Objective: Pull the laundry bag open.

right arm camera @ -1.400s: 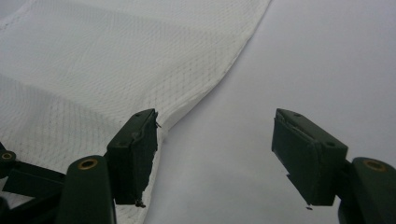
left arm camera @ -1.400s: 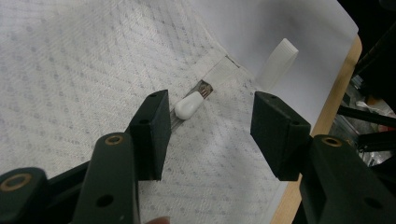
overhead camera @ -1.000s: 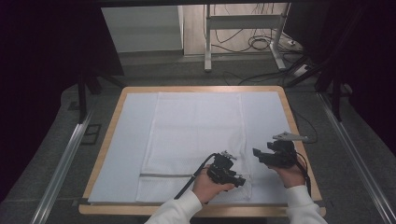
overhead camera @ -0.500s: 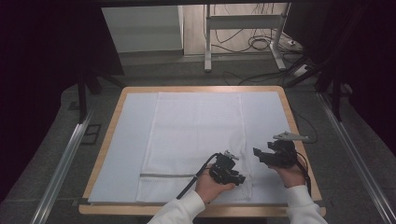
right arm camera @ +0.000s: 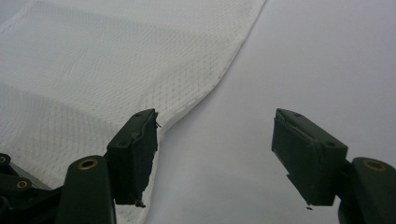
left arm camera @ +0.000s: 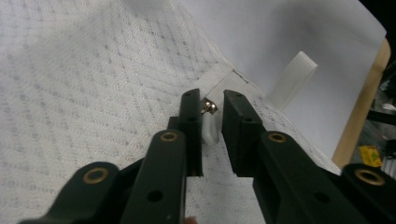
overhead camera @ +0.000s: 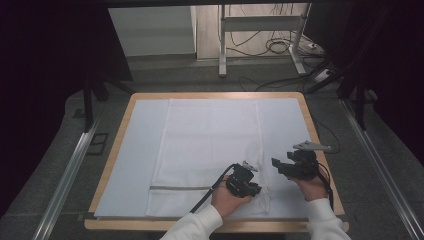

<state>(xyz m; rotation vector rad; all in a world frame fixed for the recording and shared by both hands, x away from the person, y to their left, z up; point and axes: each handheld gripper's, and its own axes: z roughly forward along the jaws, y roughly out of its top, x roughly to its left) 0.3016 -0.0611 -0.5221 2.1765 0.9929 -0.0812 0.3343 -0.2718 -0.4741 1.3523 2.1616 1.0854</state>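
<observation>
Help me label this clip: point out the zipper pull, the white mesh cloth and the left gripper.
zipper pull [left arm camera: 209,127], left gripper view, on its white tab between the jaws.
white mesh cloth [overhead camera: 210,135], high view, on its flat middle.
left gripper [left arm camera: 212,112], left gripper view, midway between its fingertips.

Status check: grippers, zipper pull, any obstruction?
Left gripper jaws just closing around zipper pull. Right gripper open beside mesh bag. Nothing blocking.
</observation>
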